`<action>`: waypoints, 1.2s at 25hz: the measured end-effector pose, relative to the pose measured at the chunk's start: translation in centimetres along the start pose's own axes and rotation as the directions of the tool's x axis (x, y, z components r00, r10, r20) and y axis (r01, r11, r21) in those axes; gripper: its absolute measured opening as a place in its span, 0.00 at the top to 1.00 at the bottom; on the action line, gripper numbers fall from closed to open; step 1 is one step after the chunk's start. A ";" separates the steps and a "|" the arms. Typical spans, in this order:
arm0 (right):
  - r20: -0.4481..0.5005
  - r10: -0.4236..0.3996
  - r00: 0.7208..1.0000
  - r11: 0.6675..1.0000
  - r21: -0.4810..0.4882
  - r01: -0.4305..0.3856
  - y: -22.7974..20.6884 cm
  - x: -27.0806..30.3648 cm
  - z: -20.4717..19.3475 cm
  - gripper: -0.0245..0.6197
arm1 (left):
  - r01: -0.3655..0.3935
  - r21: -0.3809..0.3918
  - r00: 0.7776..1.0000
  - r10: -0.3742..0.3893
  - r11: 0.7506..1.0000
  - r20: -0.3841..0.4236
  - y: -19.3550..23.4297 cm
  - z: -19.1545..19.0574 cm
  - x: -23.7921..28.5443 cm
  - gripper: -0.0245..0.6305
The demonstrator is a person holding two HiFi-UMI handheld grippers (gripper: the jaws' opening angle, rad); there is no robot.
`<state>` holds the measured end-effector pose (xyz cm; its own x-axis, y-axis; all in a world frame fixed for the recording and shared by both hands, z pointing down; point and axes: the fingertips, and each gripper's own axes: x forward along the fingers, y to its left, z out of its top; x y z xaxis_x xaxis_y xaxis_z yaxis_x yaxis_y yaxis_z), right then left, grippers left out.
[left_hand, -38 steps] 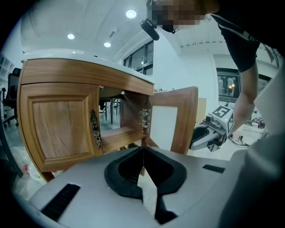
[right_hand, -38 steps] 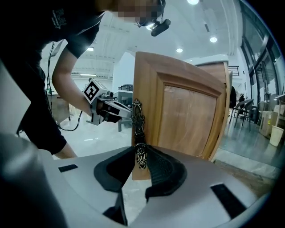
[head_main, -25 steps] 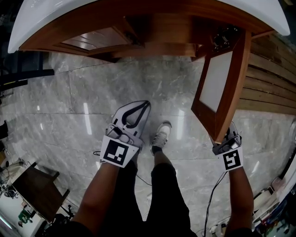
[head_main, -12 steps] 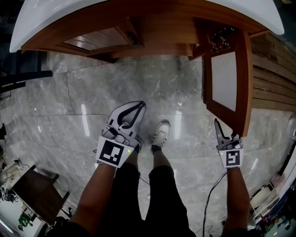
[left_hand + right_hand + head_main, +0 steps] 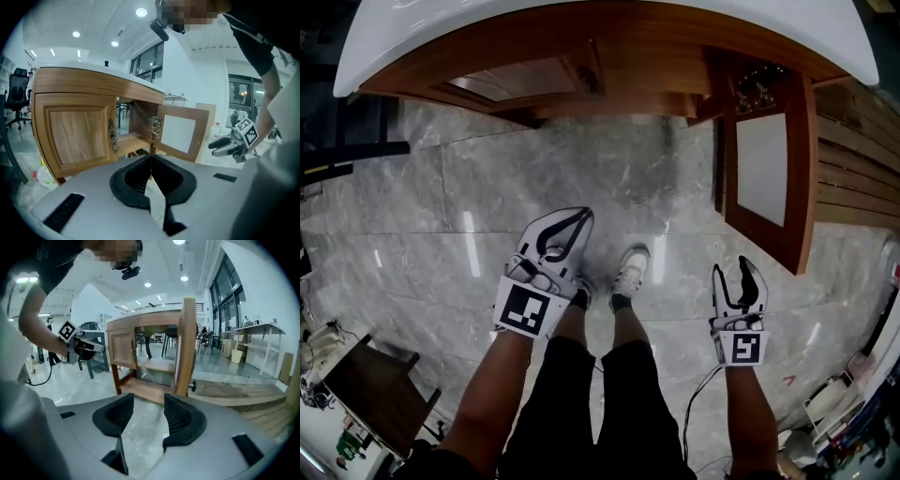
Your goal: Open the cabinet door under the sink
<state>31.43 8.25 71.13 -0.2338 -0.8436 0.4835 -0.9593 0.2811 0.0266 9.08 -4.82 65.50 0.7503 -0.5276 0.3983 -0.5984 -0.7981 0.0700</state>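
Gaping empty, the right gripper [image 5: 147, 414] is hanging clear of the cabinet door [image 5: 186, 348] edge ahead, having let it go; the left gripper [image 5: 151, 161] is staying closed.

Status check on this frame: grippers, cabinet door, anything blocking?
Left gripper jaws shut, empty. Right gripper jaws apart, empty, clear of the open cabinet door. Other door shut. Nothing in the way.
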 end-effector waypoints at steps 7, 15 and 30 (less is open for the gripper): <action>0.061 0.102 0.993 0.992 0.070 -0.106 4.4 3.1 4.4 0.62 | -0.039 -0.051 0.998 0.042 0.998 0.057 1.8 1.4 -0.4 0.93; 0.192 0.247 0.950 0.963 0.059 -0.263 9.2 10.7 11.2 0.51 | -0.086 -0.162 0.989 0.103 0.983 0.102 4.5 2.8 -0.8 0.93; 0.289 0.352 0.890 0.933 -0.031 -0.358 11.1 24.7 21.3 0.41 | -0.155 -0.153 0.977 0.174 0.976 0.122 9.2 3.9 -0.7 0.93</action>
<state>11.64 -19.24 64.77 -0.5912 -0.7846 0.1867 -0.8064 0.5788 -0.1214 4.13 -12.92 62.26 0.6631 -0.6900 0.2901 -0.7433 -0.6526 0.1469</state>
